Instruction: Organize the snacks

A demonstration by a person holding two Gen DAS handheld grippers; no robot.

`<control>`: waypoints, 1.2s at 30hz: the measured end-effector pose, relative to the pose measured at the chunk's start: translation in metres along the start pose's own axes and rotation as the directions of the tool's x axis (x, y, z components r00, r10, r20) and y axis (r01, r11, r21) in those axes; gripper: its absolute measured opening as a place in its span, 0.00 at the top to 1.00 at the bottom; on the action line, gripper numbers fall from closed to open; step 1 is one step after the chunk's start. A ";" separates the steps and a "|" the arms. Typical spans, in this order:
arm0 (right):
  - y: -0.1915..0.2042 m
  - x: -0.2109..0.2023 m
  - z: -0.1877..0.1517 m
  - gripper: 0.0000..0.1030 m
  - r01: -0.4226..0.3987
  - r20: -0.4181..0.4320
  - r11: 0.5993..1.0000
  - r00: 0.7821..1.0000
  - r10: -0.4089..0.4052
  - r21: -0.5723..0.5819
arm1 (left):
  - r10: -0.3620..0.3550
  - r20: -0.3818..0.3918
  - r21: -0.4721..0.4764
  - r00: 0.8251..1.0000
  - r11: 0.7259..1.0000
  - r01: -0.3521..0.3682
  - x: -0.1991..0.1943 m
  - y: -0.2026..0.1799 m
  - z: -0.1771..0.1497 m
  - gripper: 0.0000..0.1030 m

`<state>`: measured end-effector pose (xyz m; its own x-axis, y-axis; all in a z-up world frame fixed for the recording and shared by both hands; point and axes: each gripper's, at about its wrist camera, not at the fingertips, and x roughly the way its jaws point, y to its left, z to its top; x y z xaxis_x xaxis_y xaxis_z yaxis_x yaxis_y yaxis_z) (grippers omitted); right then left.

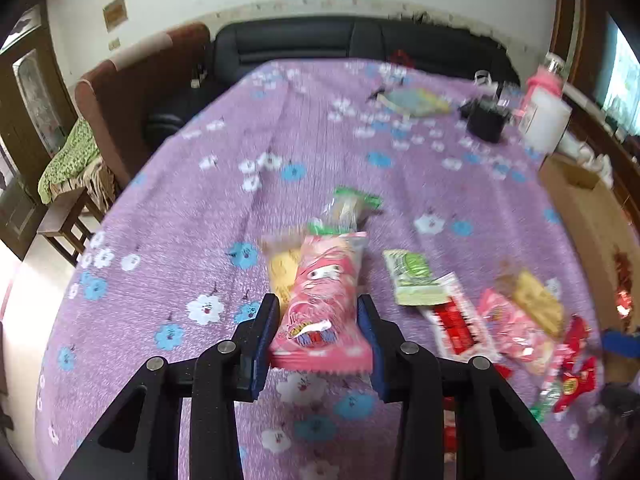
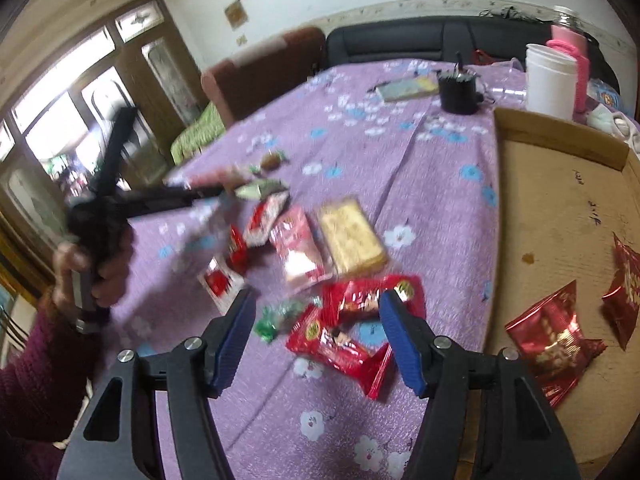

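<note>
Item — left gripper [image 1: 318, 332] clamping pink snack packet [image 1: 324, 304] between its pads; slick wrapper risking sliding out. Right gripper [image 2: 316, 332] standing apart over red packets [image 2: 352, 320], risking grabbing two.

wide bare purple tablecloth [image 1: 224, 200] toward the left edge and the far left corner, open for passing. crowded in the middle: pink packet [image 1: 320, 304] on a yellow snack [image 1: 280, 272], green packet [image 1: 412, 276] just beside. more clutter toward the near right: red packets [image 2: 348, 320] overlapping, yellow biscuit pack [image 2: 352, 236] behind. blocked at the far right corner by black cup [image 2: 458, 92] and white cup [image 2: 550, 80]. cardboard box [image 2: 560, 200] along the right edge, floor mostly free.
</note>
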<state>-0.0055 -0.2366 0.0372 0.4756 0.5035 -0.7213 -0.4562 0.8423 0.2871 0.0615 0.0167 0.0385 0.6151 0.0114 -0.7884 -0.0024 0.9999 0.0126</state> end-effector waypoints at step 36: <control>0.059 0.015 -0.033 0.83 0.056 -0.100 0.919 0.990 -0.103 -0.389 | 0.182 -0.021 0.002 0.983 0.983 -0.182 0.029 0.001 0.004 0.80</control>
<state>-0.0505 -0.1853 0.0223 0.4425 0.3927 -0.8062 -0.6856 0.7276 -0.0219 0.0828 0.0177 0.0178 0.5876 0.1934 -0.7857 -0.1129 0.9811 0.1571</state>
